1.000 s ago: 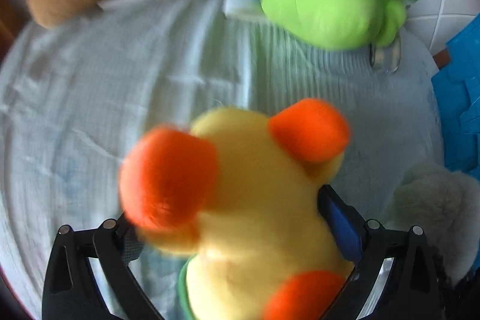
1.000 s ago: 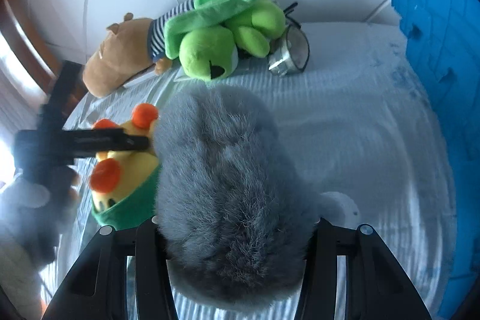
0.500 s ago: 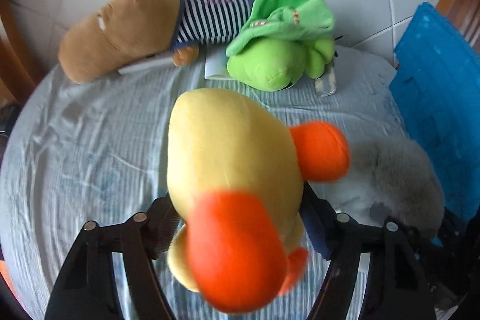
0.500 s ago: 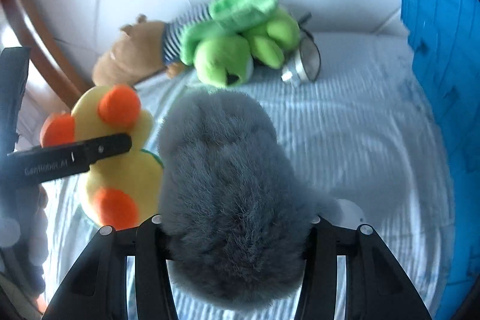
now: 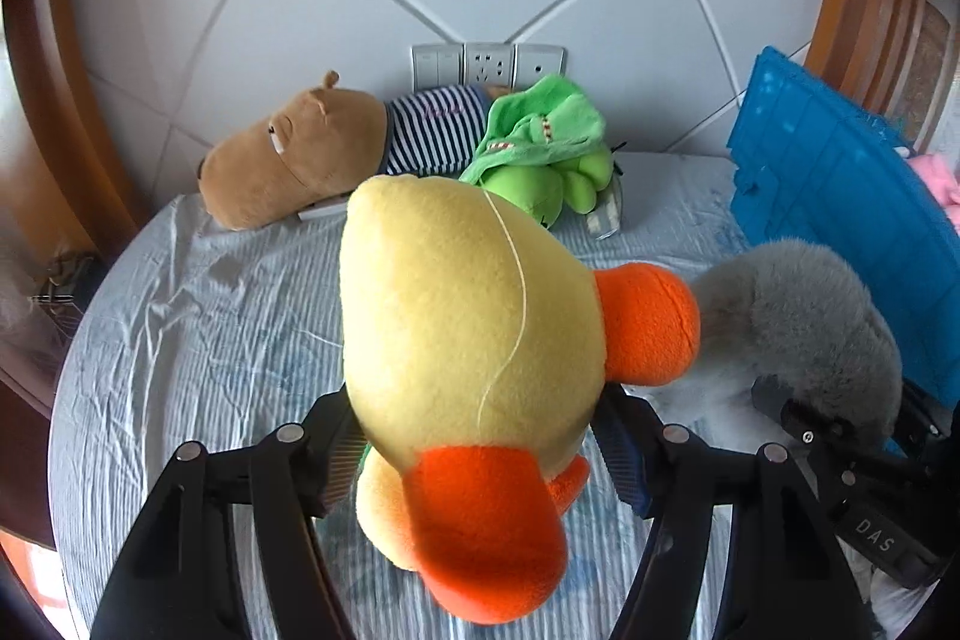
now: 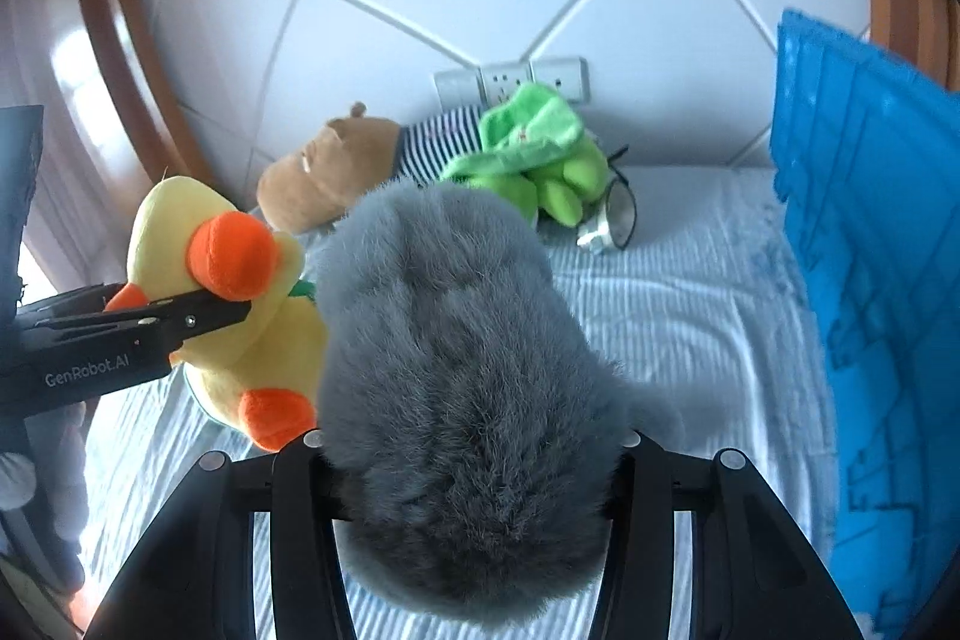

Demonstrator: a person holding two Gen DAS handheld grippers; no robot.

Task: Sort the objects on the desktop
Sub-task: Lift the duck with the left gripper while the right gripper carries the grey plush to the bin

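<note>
The left tongs (image 6: 198, 316) have white writing on their black side, "GenRobot.AI", which shows only in the right wrist view. In the left wrist view the right tongs (image 5: 798, 418) show the letters "DAS" on a black part, and the rest of that word is cut off. The left tongs (image 5: 480, 424) pinch a soft yellow plush duck with orange beak and feet (image 5: 468, 316), and their jaws are closing a little more on it. The duck is up in the air over the front of the bed with the pale blue striped sheet (image 5: 198, 340). The right tongs (image 6: 474, 445) are squeezed onto a fluffy grey plush toy (image 6: 456, 370), also up over the bed. The grey toy hides its own face and hides the tips of the tongs, so its shape is hard to tell. At the back edge of the bed lie a brown plush animal in a blue and white striped shirt (image 5: 300, 160) and a bright green plush frog (image 5: 540, 148). Beside the frog is a pair of dark-rimmed glasses (image 6: 621, 214), clear in the right wrist view but mostly hidden in the left one. A blue plastic crate (image 6: 864, 244) stands at the bed's right edge. Something pink (image 5: 936, 178) peeks over it only in the left wrist view. White wall sockets (image 5: 489, 64) sit behind the toys.
</note>
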